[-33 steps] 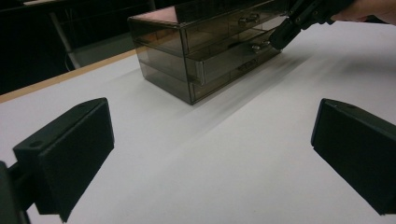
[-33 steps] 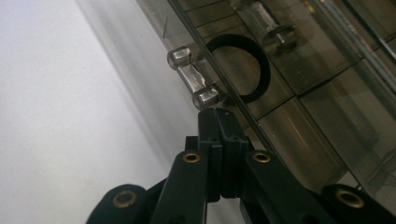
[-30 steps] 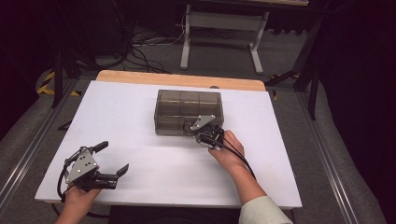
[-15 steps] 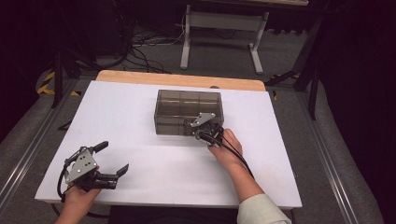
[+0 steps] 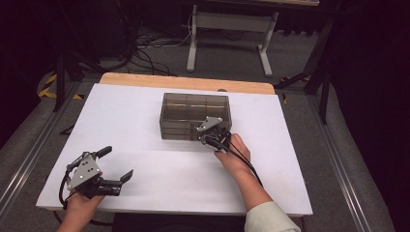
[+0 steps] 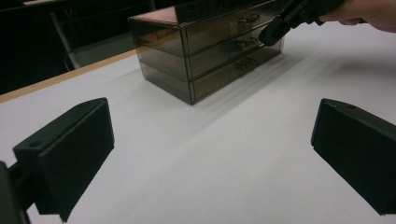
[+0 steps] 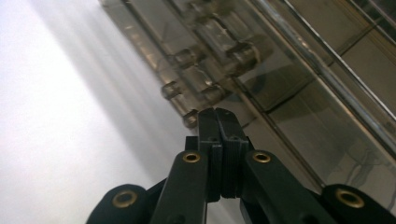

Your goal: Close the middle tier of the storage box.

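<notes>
Dark floor and trailing cables ring your white tabletop (image 5: 145,121), which is bare except for one smoked-plastic drawer chest (image 5: 195,116) standing mid-table toward the far edge, drawer fronts facing you so the handles can be reached from your side. Your right gripper (image 5: 216,137) is up against the chest's front right; its jaws are pressed together with nothing between them, tips just short of a small drawer handle (image 7: 189,84), probably lined up to hook or nudge it. Your left gripper (image 5: 104,170) hovers low near the table's near left corner, well apart from the chest, jaws spread wide and empty, seemingly parked out of the way.
</notes>
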